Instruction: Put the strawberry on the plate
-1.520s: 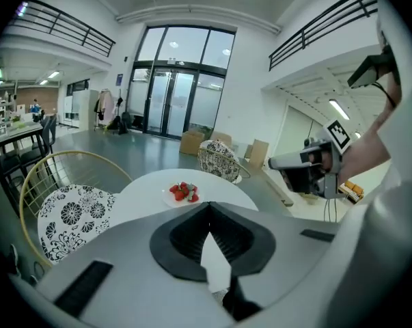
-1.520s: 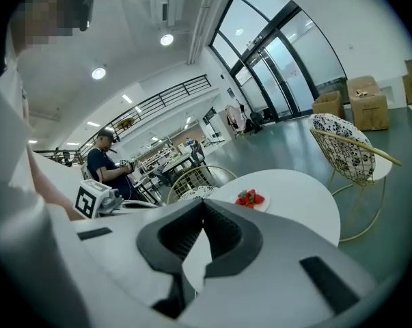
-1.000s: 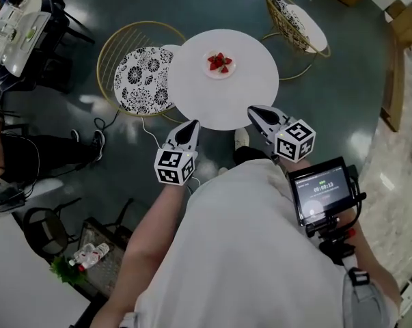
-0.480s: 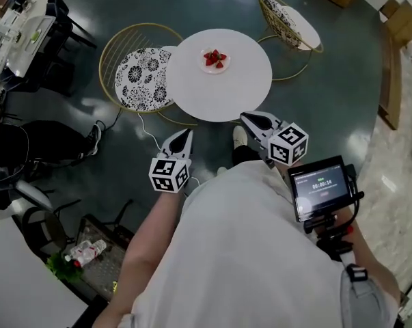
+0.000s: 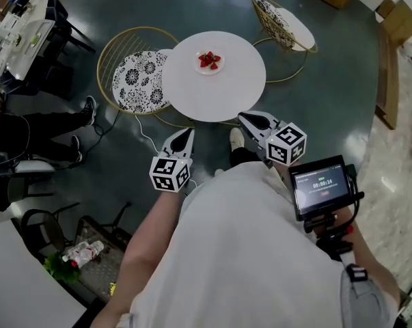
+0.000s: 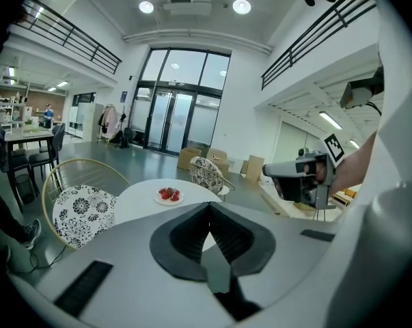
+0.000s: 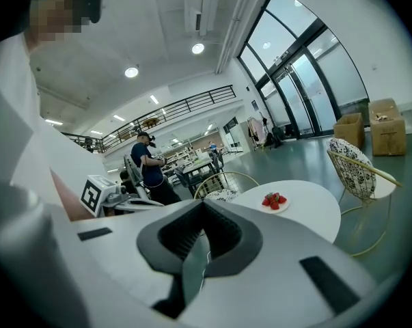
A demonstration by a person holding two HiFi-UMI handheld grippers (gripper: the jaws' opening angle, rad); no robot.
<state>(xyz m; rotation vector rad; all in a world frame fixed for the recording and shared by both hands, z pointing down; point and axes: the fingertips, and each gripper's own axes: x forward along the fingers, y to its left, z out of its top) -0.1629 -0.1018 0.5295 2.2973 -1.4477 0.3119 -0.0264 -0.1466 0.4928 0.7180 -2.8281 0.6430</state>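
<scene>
Several red strawberries (image 5: 208, 61) lie in a heap on a small white plate (image 5: 199, 68) at the far side of the round white table (image 5: 212, 98). My left gripper (image 5: 187, 132) is shut and empty, hanging above the floor just short of the table's near edge. My right gripper (image 5: 241, 117) is shut too, its tip level with that near edge. In the left gripper view the strawberries (image 6: 169, 194) show well beyond the shut left gripper (image 6: 208, 210). The right gripper view has the strawberries (image 7: 274, 200) far ahead of the right gripper (image 7: 204, 207).
A gold wire chair with a black-and-white patterned cushion (image 5: 141, 79) stands against the table's left side. A second such chair (image 5: 284, 18) is at the back right. A seated person's legs (image 5: 48, 125) stretch out at the left. A small screen (image 5: 322, 186) is mounted by my right side.
The table and plate have drifted a little left in the head view. Both grippers have drawn slightly back toward my body and stay shut. The seated person's legs have shifted.
</scene>
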